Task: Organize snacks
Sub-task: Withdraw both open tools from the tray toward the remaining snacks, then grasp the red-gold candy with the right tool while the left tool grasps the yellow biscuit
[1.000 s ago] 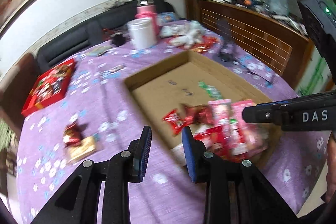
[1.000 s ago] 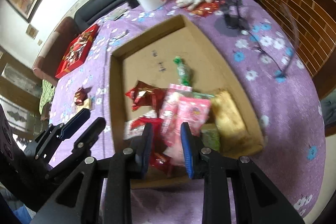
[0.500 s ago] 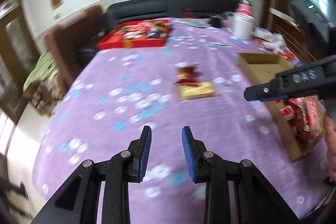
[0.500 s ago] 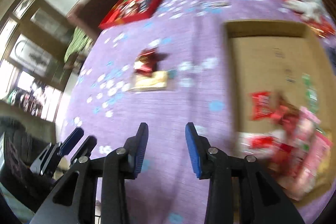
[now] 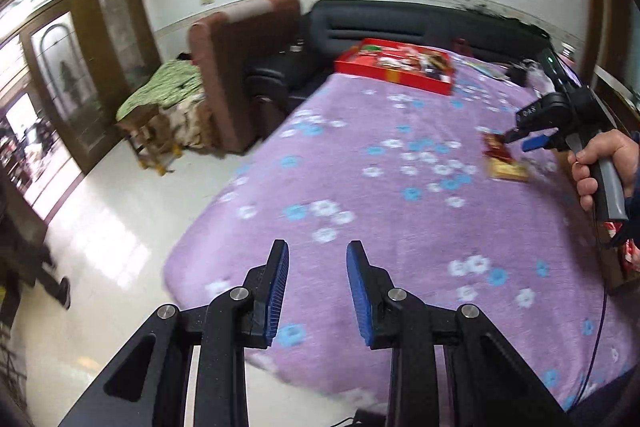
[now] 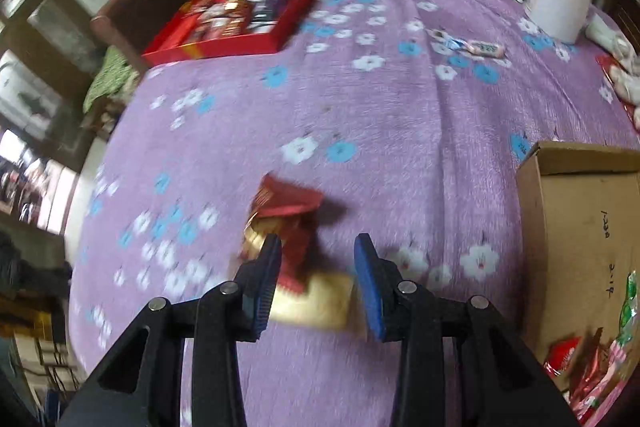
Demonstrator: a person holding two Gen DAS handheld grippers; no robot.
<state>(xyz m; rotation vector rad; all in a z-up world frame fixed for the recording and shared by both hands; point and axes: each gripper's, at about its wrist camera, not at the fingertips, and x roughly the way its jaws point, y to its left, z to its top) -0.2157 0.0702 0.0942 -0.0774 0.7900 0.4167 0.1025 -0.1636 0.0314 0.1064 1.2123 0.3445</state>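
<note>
A purple flowered tablecloth [image 6: 400,115] covers the table. A cardboard box [image 6: 576,227] sits at its right side, holding wrappers. The right gripper [image 6: 316,267], jaws narrowly apart, hangs over a red snack [image 6: 288,203] and a gold packet [image 6: 320,301], blurred, seemingly untouched. The left gripper [image 5: 316,287] is narrowly apart, empty.

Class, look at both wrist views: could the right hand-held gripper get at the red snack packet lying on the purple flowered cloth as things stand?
Probably yes. The right hand-held gripper is over the red snack packet with its jaws apart, and nothing lies between. The gold packet sits partly under the red one and could get caught too.
</note>
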